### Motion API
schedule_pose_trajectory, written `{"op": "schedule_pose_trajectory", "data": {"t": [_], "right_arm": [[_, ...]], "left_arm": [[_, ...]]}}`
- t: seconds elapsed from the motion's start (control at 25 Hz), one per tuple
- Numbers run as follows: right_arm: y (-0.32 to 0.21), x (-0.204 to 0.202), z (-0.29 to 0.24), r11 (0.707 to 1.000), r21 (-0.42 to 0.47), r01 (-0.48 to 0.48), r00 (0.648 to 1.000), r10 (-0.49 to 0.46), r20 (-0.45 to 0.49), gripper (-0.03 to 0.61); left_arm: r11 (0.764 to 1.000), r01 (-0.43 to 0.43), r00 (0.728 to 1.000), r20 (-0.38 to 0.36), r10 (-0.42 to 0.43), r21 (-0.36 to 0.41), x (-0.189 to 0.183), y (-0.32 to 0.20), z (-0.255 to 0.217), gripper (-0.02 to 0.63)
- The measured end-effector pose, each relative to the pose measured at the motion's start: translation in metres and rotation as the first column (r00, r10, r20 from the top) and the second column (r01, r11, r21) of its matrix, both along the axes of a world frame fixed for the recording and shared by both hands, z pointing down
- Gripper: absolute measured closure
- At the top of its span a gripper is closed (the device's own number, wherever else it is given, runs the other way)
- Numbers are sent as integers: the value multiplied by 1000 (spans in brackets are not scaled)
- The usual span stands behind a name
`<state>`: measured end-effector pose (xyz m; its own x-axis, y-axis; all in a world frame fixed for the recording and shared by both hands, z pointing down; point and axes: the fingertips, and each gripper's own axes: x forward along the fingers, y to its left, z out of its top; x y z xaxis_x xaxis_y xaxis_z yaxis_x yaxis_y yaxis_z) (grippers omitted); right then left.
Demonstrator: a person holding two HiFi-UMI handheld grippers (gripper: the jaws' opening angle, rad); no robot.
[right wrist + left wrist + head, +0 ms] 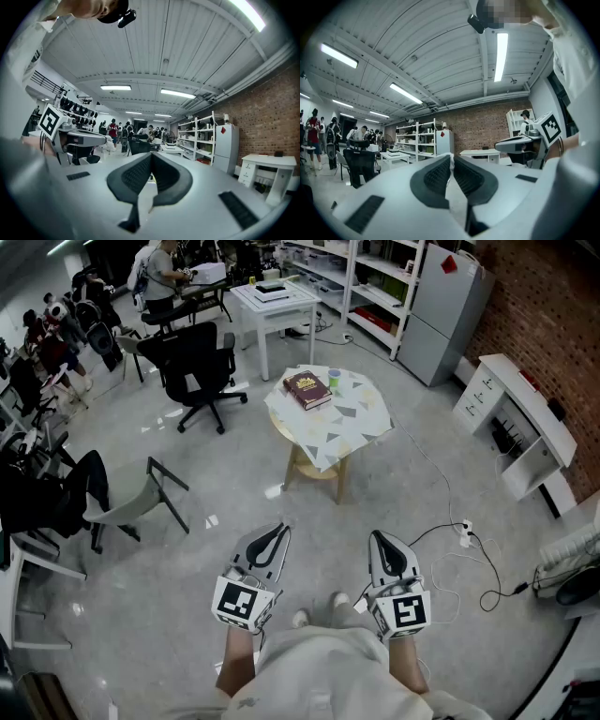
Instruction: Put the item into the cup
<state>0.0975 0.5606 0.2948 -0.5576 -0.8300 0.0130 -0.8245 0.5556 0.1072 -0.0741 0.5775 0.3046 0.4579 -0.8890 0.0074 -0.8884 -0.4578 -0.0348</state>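
**A:** Left gripper (277,536), status?

**B:** The person is holding it low at the waist, pointing forward. Its jaws are pressing together and gripping nothing.

**A:** And the task's things?

**B:** On the round table (284,413) a dark red book (307,390) is lying, and the cup (335,381) is standing just beside it, well apart from both grippers. I am not making out which item is meant. Anything small there is too distant to tell.

**A:** Right gripper (381,542)?

**B:** Same condition. Its jaws are meeting fully with nothing between them, level with the left one.

**A:** Progress?

**B:** I am judging the task as not begun. Approaching the table, picking up the item and placing it in the cup are all remaining.
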Motion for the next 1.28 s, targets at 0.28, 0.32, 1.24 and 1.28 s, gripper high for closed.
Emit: {"op": "schedule_pose_trajectory", "data": {"t": [0.28, 0.32, 1.24, 1.28], "right_arm": [[-15, 0, 8, 1000, -14, -13, 1000, 13, -1, 572], [-20, 0, 10, 1000, -15, -13, 1000, 13, -4, 572], [-195, 28, 34, 995, -80, 57, 998, -56, 12, 572], [-201, 30, 34, 995, -82, 60, 998, -59, 13, 572]], "left_arm": [[999, 31, 999, -5, -32, -7, 4, -20, 5, 584], [999, 34, 999, -7, -34, -9, 5, -24, 6, 584], [994, 99, 995, 31, -98, -37, 47, -187, 21, 584], [994, 102, 994, 31, -101, -39, 49, -193, 21, 584]]}}
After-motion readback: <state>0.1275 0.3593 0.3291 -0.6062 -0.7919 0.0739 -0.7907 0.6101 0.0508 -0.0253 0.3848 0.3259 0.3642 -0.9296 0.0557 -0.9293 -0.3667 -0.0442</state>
